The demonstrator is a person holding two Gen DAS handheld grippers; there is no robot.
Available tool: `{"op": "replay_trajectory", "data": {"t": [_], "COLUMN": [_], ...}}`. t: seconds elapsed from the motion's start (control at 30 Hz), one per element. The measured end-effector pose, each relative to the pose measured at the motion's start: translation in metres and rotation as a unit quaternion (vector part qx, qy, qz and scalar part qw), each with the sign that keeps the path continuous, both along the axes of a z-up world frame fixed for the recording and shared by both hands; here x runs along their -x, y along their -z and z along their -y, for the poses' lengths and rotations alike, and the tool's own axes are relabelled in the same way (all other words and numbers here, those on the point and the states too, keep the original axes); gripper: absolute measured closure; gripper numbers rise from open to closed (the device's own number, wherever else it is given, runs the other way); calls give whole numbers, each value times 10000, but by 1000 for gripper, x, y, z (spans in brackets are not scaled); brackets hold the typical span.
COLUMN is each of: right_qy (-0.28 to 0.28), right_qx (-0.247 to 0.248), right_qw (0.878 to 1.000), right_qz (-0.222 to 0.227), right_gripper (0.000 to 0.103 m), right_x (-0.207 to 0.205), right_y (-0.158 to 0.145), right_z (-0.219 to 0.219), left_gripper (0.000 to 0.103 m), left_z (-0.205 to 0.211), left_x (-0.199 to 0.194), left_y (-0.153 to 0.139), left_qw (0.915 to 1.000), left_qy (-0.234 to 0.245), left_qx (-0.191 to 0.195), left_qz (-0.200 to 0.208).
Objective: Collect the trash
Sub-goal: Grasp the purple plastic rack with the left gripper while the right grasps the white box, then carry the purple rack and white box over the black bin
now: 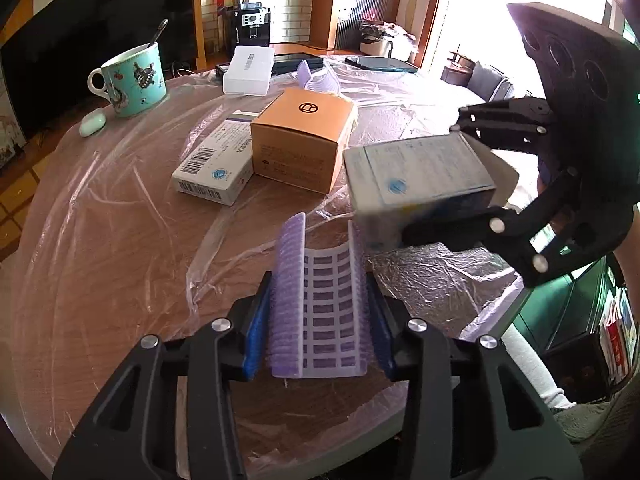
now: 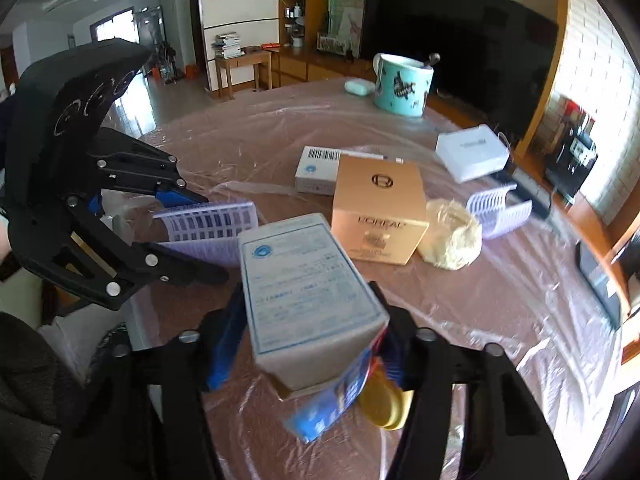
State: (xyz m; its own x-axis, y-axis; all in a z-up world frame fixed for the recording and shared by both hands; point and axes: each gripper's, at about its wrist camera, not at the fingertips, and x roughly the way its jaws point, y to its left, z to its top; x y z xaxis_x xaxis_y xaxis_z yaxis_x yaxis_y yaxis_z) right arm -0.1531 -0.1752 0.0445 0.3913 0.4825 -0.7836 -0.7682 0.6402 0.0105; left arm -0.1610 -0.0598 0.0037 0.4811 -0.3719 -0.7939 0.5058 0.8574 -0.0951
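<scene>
Claws first: the left gripper [image 1: 320, 332] pinches a curved purple plastic tray [image 1: 320, 304] by its ribbed sides, and the right gripper [image 2: 310, 344] is clamped on a white and blue carton [image 2: 308, 292], lifted off the table [image 1: 120, 240]. Beyond them sit a tan box [image 1: 304, 136], a white barcode box [image 1: 218, 164], a second purple tray [image 2: 500, 210], then a teal mug [image 1: 132, 80].

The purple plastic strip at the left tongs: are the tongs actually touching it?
Touching. The left wrist view shows the left tongs pressing both blue pads against the purple plastic strip.
</scene>
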Motion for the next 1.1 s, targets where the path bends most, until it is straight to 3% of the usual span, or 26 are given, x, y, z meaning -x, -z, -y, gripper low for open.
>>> {"op": "replay_trajectory", "data": {"t": [0.4, 0.77, 1.1], "right_qy": [855, 1724, 2038], "right_qx": [-579, -1409, -1788], "right_qw": [9943, 9742, 9624], "right_qz": [-252, -368, -162], "right_gripper": [57, 57, 57], "right_x": [14, 30, 53], "right_y": [-8, -23, -46], "right_z": [19, 55, 79], "left_gripper": [59, 59, 59], "left_z": [-6, -12, -13], "left_x": [1, 6, 17], "left_y": [-4, -11, -21], "left_qw": [9992, 9969, 9962], "left_qy": [-261, -478, -510], "left_qx": [283, 626, 705], "left_qz": [-65, -45, 82]}}
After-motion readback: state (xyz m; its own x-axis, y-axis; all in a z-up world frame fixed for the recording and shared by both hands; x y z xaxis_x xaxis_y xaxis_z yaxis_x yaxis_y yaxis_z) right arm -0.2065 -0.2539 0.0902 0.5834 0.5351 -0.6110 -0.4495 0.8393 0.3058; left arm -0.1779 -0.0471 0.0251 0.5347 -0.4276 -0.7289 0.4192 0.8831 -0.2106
